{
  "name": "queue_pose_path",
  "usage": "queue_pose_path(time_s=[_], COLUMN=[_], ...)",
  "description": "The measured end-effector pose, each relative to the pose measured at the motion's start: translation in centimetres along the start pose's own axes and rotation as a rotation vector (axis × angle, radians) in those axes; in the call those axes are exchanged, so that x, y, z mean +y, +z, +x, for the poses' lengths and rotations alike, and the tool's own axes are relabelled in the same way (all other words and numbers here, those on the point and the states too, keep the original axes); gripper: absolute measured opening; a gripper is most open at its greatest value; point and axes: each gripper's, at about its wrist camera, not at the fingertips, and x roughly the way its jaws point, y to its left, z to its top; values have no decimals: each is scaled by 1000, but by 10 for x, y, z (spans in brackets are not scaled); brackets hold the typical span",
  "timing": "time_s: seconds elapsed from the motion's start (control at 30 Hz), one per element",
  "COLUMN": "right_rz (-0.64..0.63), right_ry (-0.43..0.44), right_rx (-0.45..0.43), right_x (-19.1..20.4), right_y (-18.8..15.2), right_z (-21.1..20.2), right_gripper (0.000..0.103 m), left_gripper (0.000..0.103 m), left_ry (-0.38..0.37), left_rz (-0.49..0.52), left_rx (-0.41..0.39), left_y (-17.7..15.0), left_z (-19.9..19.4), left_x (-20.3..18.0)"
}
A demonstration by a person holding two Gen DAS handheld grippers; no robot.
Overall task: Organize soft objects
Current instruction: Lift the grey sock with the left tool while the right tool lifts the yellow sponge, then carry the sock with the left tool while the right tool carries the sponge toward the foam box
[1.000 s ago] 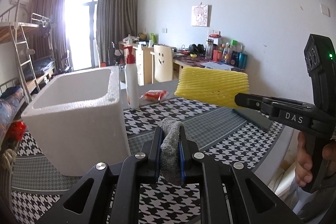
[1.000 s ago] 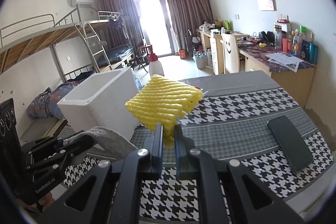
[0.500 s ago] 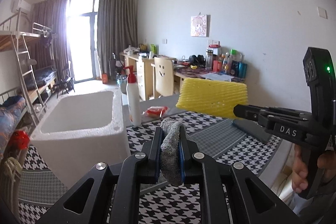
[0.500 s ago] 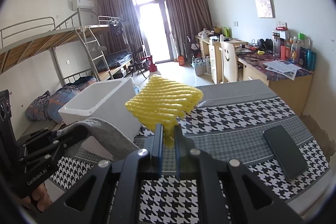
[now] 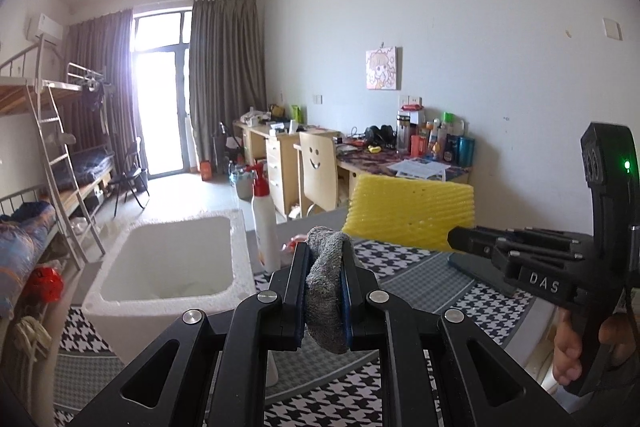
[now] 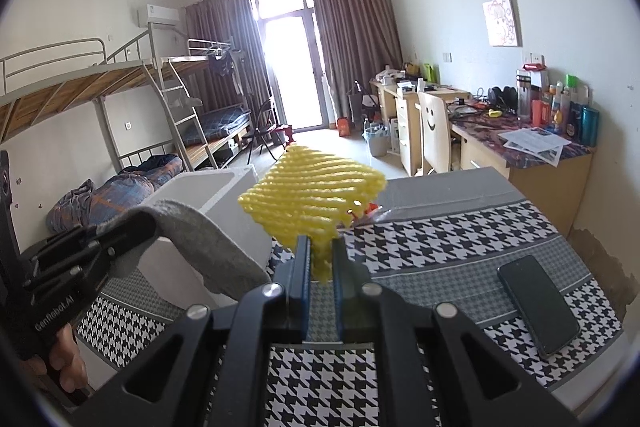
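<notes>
Left wrist view: your left gripper (image 5: 326, 291) pinches the grey sock (image 5: 325, 291), with the white foam box (image 5: 168, 267) to its left; carry the sock over the opening before letting go.

Right wrist view: your right gripper (image 6: 320, 265) pinches the yellow foam net (image 6: 312, 199) above the table (image 6: 440, 255); keep it clear of the phone (image 6: 538, 303).

grey sock (image 5: 326, 291): knitted, folded over, pinched between black jaws, hung clear above the houndstooth cloth | yellow foam net (image 6: 314, 195): ribbed mesh sleeve, flattened, held by its lower corner, tilted up in the air | white foam box (image 5: 168, 263): open-topped, upright on the cloth, just left of both
</notes>
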Motion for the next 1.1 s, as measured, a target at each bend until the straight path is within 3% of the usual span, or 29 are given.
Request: queue_pose_path(time_s=[1.1], right_rz=[-20], right_ry=[2], right_rx=[-66], right_x=[10], right_y=[24], right_z=[-2], right_gripper=[13], left_gripper=[14], left_ry=[53], left_rz=[-14], left_rx=[-100], left_y=[48], left_z=[1], left_x=[17])
